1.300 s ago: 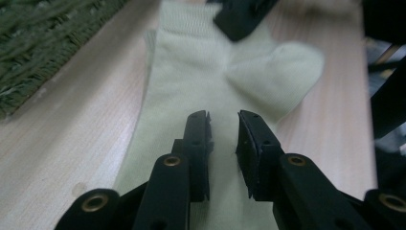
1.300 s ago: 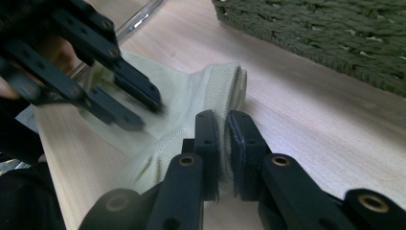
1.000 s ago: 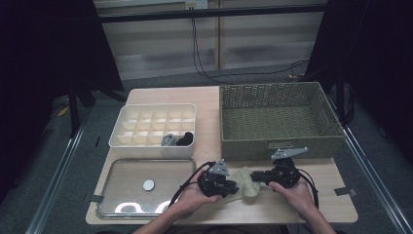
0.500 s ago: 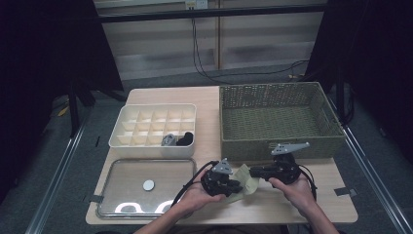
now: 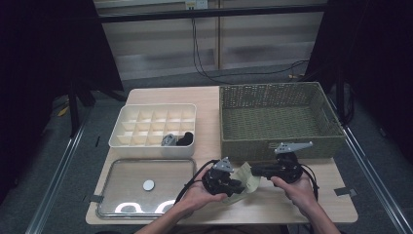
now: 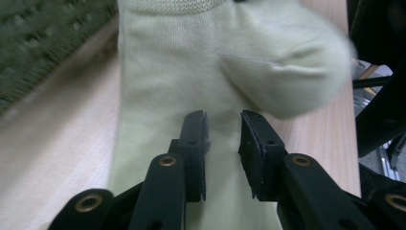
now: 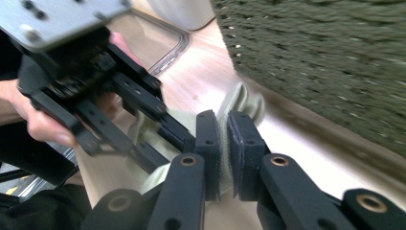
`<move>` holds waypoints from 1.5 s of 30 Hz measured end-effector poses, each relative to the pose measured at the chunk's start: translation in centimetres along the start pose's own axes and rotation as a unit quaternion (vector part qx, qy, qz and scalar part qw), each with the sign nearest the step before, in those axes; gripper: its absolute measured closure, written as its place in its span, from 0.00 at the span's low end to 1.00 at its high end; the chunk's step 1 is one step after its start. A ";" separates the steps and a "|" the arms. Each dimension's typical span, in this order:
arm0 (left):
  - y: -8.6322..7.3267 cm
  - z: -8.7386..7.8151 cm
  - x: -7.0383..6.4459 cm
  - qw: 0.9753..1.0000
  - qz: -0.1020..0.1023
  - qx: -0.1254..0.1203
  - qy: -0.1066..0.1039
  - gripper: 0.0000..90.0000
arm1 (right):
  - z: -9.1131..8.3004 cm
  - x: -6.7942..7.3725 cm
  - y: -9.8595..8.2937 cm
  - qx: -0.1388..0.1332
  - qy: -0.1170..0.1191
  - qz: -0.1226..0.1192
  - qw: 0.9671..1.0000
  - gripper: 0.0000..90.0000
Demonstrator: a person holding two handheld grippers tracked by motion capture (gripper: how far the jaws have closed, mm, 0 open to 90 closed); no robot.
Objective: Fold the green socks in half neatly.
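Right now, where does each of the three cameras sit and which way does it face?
High view: above the table's near edge, facing forward and down; forearms, both hands, left claw, right claw.
Left gripper view: on the left claw, open over the pale green cotton sock.
Right gripper view: on the right claw, pinching the sock.
All share the sock and the olive woven basket.

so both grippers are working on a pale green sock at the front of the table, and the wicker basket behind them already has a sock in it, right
Not quite. The wicker basket holds nothing, as the high view shows. The rest stands: the pale green sock lies at the front of the table, the right gripper is pinching its edge, and the left gripper has its jaws apart over it.
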State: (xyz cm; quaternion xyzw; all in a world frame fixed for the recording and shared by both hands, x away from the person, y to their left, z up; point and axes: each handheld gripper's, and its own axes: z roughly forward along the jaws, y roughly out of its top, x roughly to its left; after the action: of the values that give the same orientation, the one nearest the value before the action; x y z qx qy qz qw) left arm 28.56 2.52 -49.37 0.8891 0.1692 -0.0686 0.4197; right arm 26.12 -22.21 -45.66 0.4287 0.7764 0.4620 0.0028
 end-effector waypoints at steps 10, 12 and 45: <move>-0.6 -3.7 0.3 0.999 0.006 -0.038 0.031 0.74 | -1.7 -1.0 -1.0 -0.007 -0.019 0.013 1.000 0.94; -0.7 -4.3 0.2 0.999 0.008 -0.040 0.032 0.74 | -1.8 -1.1 -1.0 -0.006 -0.022 0.014 1.000 0.93; -2.9 -3.2 0.8 0.999 0.004 -0.003 0.036 0.80 | 1.6 1.1 0.7 0.026 0.005 -0.015 1.000 0.91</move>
State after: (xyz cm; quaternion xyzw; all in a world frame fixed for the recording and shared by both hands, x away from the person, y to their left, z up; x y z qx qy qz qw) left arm 28.21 6.89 -49.68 0.8905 0.1807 -0.0346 0.4161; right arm 26.52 -20.18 -45.60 0.4144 0.7947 0.4436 -0.0056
